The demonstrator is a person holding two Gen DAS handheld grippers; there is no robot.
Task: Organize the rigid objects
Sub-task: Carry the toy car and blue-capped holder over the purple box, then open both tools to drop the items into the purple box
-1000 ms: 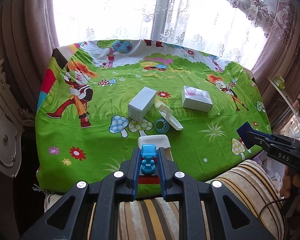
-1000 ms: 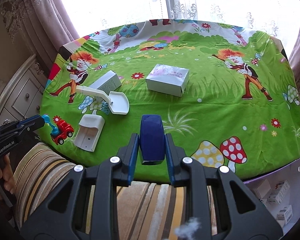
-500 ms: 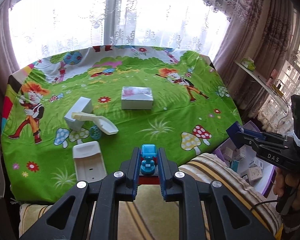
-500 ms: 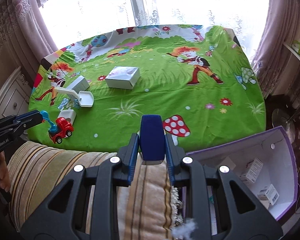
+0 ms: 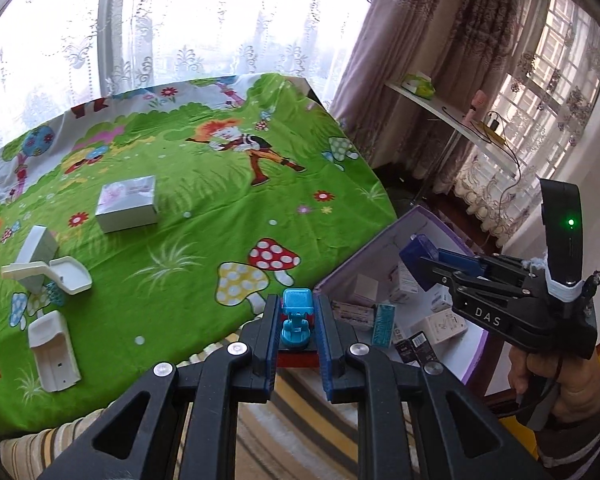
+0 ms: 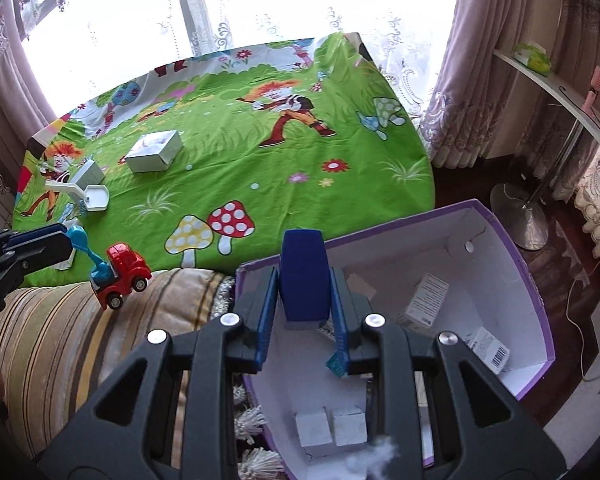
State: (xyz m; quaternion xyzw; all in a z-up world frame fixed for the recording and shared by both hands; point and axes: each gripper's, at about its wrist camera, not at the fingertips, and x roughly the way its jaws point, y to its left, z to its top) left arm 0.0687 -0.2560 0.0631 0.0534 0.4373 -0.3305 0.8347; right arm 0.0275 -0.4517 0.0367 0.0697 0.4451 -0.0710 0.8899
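Both grippers have swung off the table toward the purple-rimmed box [image 6: 512, 240] at lower right — right gripper [image 6: 302, 322] clamps a blue block [image 6: 302, 276] over it, left gripper [image 5: 296, 338] pinches the toy truck [image 6: 120, 274]; drop-off looks next.

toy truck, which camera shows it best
The right wrist view: the toy truck hangs side-on, red cab, wheels and blue digger arm visible. In the left wrist view the left tool clamps it, showing only its blue top end-on.
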